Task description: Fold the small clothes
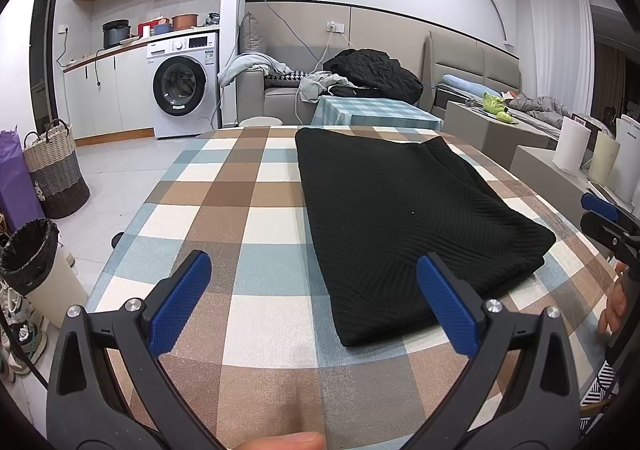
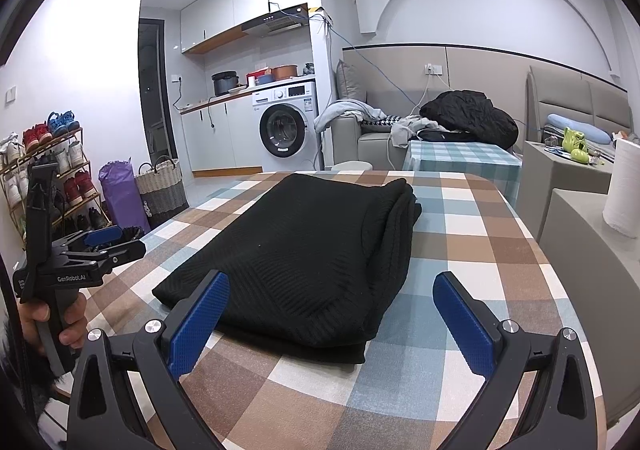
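Observation:
A black ribbed knit garment (image 1: 404, 218) lies folded in a flat rectangle on the checked tablecloth (image 1: 240, 202); it also shows in the right wrist view (image 2: 308, 258). My left gripper (image 1: 316, 302) is open and empty, held above the table just short of the garment's near left corner. My right gripper (image 2: 332, 314) is open and empty, over the garment's near edge. The left gripper shows from the side in the right wrist view (image 2: 108, 240); the right gripper shows at the right edge of the left wrist view (image 1: 604, 210).
The table (image 2: 500, 234) ends beyond the garment. A second checked table (image 1: 372, 110), a sofa with piled clothes (image 1: 372, 74), a washing machine (image 1: 184, 86), a woven basket (image 1: 56, 170), a bin (image 1: 36, 258) and a shoe rack (image 2: 52, 178) stand around.

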`<state>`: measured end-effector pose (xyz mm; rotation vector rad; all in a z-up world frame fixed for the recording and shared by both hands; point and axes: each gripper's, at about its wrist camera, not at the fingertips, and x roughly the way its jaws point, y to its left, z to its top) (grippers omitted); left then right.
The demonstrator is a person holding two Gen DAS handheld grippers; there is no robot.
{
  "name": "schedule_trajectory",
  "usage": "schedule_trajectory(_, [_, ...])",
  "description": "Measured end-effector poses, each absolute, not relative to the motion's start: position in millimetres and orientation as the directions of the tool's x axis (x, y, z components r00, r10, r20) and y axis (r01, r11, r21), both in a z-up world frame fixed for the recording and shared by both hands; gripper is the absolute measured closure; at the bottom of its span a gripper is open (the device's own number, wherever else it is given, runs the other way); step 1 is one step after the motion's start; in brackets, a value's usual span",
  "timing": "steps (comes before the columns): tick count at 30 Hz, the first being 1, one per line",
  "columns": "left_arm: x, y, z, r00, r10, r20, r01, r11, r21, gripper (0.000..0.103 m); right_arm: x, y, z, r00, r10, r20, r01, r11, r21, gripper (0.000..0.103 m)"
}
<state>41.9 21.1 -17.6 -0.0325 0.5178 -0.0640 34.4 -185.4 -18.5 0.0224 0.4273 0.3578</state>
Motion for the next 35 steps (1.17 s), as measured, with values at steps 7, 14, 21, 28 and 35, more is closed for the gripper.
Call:
schedule_trajectory(7, [41.4, 20.6, -16.8, 0.867, -0.07, -0.493, 0.053, 0.997, -0.048, 0.001, 34.3, -185.4, -18.6, 0.848, 0.344, -0.402, -0.335, 0.937, 0.096, 0.0])
schedule_trajectory(14, [41.3, 20.4, -16.9, 0.867, -0.069, -0.493, 0.053, 0.998, -0.047, 0.001, 34.2, -185.3, -18.5, 0.849, 0.344, -0.401, -0.334, 0.938, 0.096, 0.0])
schedule_trajectory(21, [41.6, 20.3, -17.3, 0.867, -0.069, -0.493, 0.053, 0.998, -0.046, 0.001, 34.1, -185.2, -18.5, 0.849, 0.343, -0.402, -0.334, 0.938, 0.095, 0.0])
schedule_trajectory(28, [41.1, 20.0, -16.9, 0.868, -0.068, -0.492, 0.053, 0.998, -0.045, 0.001, 33.9, -185.0, -18.4, 0.849, 0.344, -0.401, -0.334, 0.938, 0.095, 0.0])
schedule_trajectory(35, [43.6, 24.5, -17.7, 0.868, -0.062, -0.492, 0.043, 0.998, -0.05, 0.001, 34.3, -185.1, -18.6, 0.849, 0.345, -0.401, -0.336, 0.937, 0.095, 0.0])
